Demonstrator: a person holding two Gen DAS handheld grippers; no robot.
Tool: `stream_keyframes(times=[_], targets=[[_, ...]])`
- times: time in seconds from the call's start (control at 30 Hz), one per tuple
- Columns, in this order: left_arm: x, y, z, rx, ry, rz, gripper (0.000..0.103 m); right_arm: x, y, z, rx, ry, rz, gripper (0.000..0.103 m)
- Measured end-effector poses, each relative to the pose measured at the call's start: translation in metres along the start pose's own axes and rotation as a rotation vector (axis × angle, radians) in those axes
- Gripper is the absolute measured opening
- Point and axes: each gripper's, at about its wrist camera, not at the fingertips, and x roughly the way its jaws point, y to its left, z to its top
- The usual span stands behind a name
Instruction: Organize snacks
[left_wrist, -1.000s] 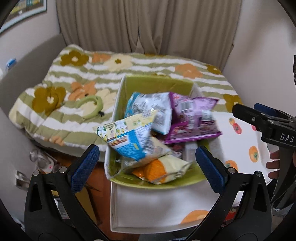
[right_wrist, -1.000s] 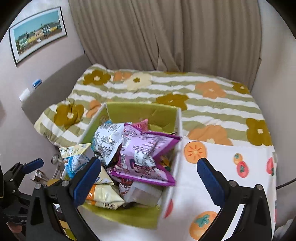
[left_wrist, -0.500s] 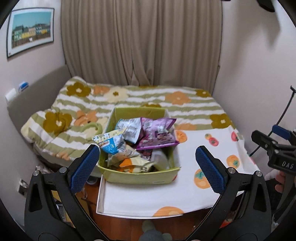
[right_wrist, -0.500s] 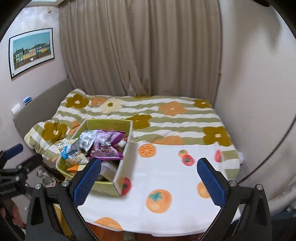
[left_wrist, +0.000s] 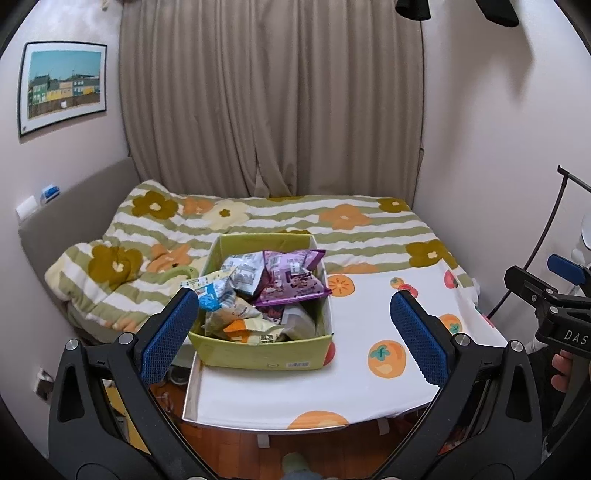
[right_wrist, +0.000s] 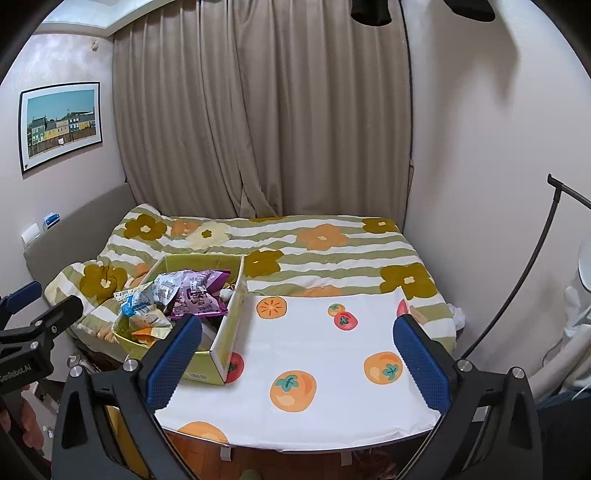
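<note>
Beige curtains (left_wrist: 273, 99) hang across the far wall, and a framed picture (left_wrist: 62, 86) of coloured houses is mounted on the wall to the left. Below them lies a bed (right_wrist: 332, 251) under a green-striped quilt with flowers. Nearer the cameras stands the desk (right_wrist: 325, 369), covered by a white cloth printed with orange fruit.

At the desk's left end sits a green cardboard box (left_wrist: 266, 356), open at the top and heaped with snack bags. A purple bag (left_wrist: 291, 280) lies on top toward the right, a silver bag (left_wrist: 243, 273) beside it, a blue-and-white bag (left_wrist: 212, 291) leans at the left edge, and an orange-and-white bag (left_wrist: 251, 330) rests at the front.

Both tools are held above the desk's near edge, apart from the box. The left tool (left_wrist: 293, 326) has its blue pads spread wide with nothing between them; the right tool (right_wrist: 297, 358) is likewise spread and empty.
</note>
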Motion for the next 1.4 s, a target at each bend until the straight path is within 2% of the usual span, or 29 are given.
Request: stream_keyframes(times=[1.4], targets=[[0.016,-0.008,0.009,0.032,0.012,-0.008,0.103,0.004,-0.012,-0.001,0.027,0.003,-0.021,0.103]])
